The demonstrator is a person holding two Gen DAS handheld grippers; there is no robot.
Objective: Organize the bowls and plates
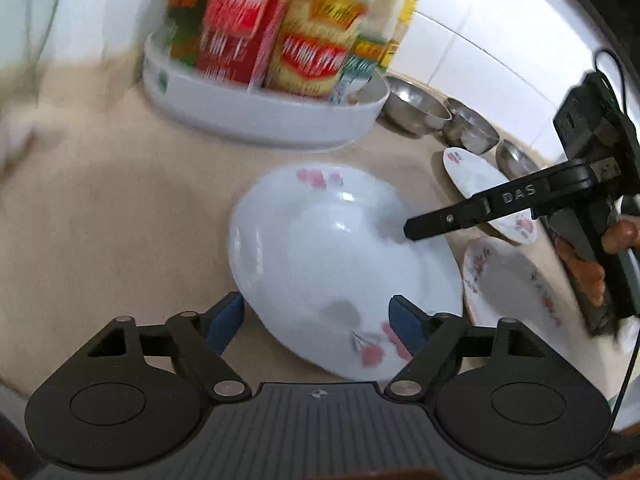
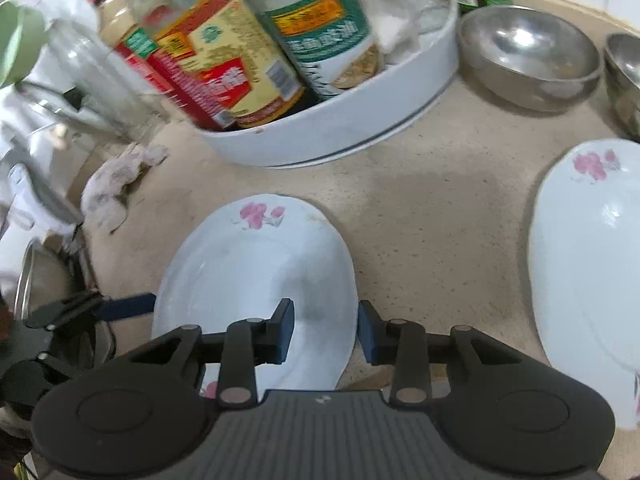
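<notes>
A white plate with pink flowers [image 1: 340, 264] lies on the beige counter between my two grippers. My left gripper [image 1: 318, 322] is open, its blue pads either side of the plate's near rim. My right gripper [image 2: 325, 330] is open too, its jaws straddling the right rim of the same plate [image 2: 256, 276]; its finger [image 1: 472, 214] reaches over the plate in the left wrist view. A second flowered plate [image 2: 588, 256] lies to the right. A third plate [image 1: 516, 292] and a smaller one [image 1: 476, 176] also show.
A white round tray [image 2: 340, 124] full of sauce bottles and jars stands behind the plates. Steel bowls [image 2: 528, 56] sit along the tiled wall at the right. A crumpled cloth [image 2: 116, 184] and glassware lie at the left.
</notes>
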